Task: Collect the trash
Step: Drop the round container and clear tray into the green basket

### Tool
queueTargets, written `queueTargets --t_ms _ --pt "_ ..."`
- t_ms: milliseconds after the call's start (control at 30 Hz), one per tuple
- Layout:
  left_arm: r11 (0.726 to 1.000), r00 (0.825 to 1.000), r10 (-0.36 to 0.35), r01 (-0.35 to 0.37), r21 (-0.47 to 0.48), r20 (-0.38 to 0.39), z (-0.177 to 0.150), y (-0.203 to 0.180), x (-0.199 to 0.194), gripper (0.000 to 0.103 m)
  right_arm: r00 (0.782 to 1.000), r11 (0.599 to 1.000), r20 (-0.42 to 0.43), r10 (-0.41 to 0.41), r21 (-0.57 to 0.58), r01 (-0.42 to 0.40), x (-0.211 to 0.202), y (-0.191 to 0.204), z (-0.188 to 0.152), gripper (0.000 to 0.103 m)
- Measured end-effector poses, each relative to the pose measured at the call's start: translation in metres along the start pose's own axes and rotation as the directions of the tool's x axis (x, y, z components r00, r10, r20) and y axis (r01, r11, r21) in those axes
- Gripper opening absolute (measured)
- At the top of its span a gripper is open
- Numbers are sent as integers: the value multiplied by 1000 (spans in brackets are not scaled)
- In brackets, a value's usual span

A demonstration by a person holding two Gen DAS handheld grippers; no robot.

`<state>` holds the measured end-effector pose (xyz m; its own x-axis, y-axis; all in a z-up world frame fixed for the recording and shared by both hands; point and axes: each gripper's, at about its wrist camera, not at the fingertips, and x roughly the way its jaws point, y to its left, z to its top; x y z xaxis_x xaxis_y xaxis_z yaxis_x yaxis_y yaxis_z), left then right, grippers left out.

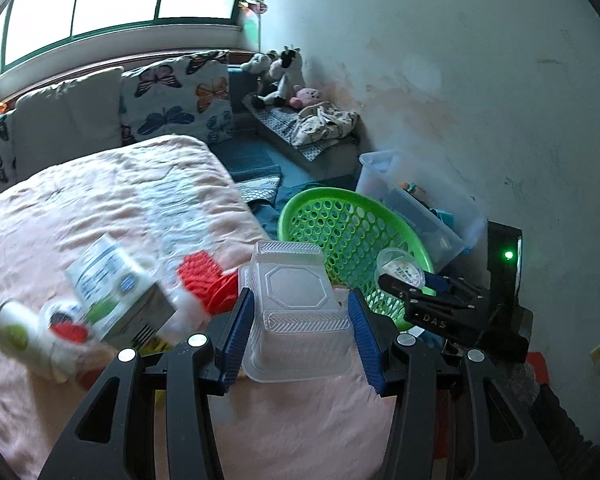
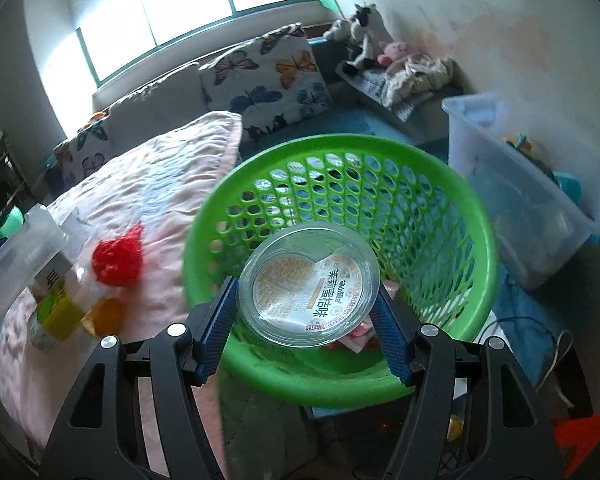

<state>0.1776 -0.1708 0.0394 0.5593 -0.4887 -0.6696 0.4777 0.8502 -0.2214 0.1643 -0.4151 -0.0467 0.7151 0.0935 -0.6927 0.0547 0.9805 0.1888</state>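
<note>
Right gripper [image 2: 304, 312] clamps our round clear plastic cup [image 2: 309, 285] (label 茉莉蜜桔味) over green perforated basket [image 2: 476, 236]; left gripper [image 1: 298, 344] straddles clear rectangular plastic tray [image 1: 296, 312], contact unclear.

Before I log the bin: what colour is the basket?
Bright green basket, with a perforated wall; clearest in the right wrist view.

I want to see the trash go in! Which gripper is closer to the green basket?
Right. The right gripper holds a round cup over the green basket; the left gripper is beside it, over the bed.
</note>
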Motion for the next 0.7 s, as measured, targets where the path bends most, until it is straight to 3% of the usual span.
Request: queueTargets --t_ms 233,700 --pt "998 999 -25 26 56 -28 18 -20 34 47 1000 999 -7 -21 26 21 7 -14 2 72" --pt "989 991 -67 81 123 -112 29 -57 94 47 994 996 66 -87 -12 88 -32 -23 -12 73"
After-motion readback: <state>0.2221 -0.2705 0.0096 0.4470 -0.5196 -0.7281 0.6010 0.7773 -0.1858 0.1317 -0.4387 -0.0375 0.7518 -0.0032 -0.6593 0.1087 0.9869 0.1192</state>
